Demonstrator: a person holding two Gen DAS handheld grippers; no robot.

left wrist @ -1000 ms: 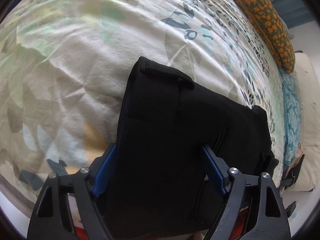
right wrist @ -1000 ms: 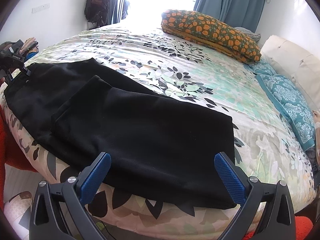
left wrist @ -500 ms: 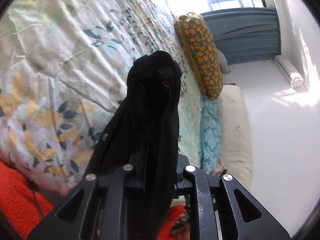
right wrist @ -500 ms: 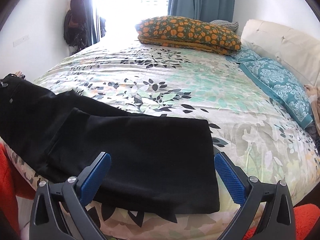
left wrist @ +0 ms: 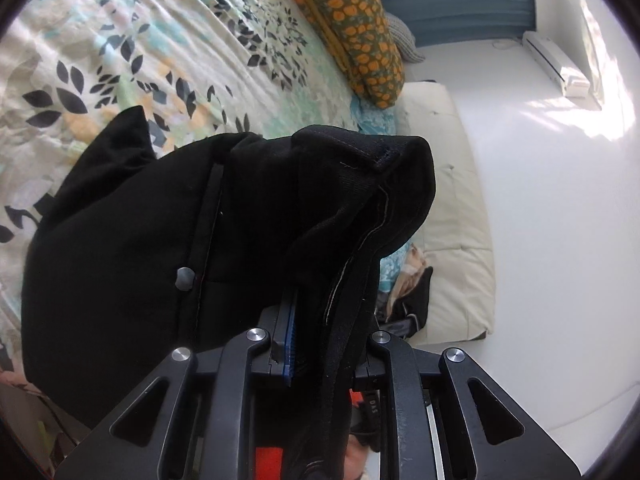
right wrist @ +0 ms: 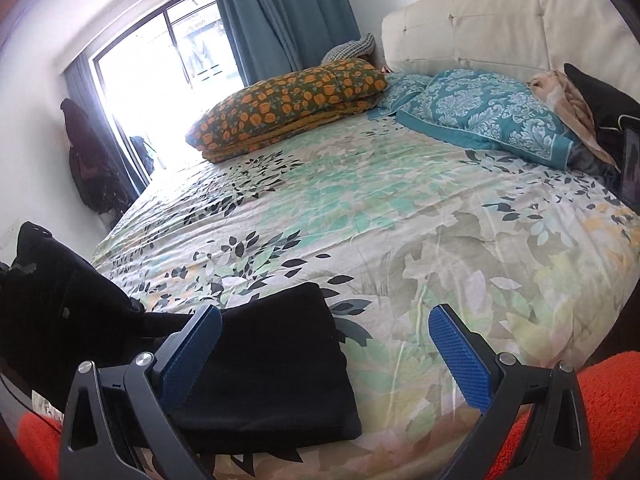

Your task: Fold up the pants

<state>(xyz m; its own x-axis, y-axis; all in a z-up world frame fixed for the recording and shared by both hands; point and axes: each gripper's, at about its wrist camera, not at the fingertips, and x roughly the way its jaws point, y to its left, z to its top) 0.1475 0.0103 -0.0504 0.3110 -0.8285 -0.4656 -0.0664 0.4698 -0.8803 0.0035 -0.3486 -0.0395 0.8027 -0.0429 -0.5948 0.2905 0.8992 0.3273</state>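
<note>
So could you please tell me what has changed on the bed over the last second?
The left gripper, open around the pants' waist end a second ago, has closed on the black pants and lifted that end off the floral bedspread, carrying it toward the folded leg end. The right gripper stays open and holds nothing; the leg end stays flat, and the orange-patterned pillow is unmoved.

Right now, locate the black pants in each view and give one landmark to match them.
Left wrist: pants fill the left and centre, waistband pinched in the left gripper.
Right wrist: pants at lower left, on the bed's near edge.
Shared landmark: orange-patterned pillow.
</note>
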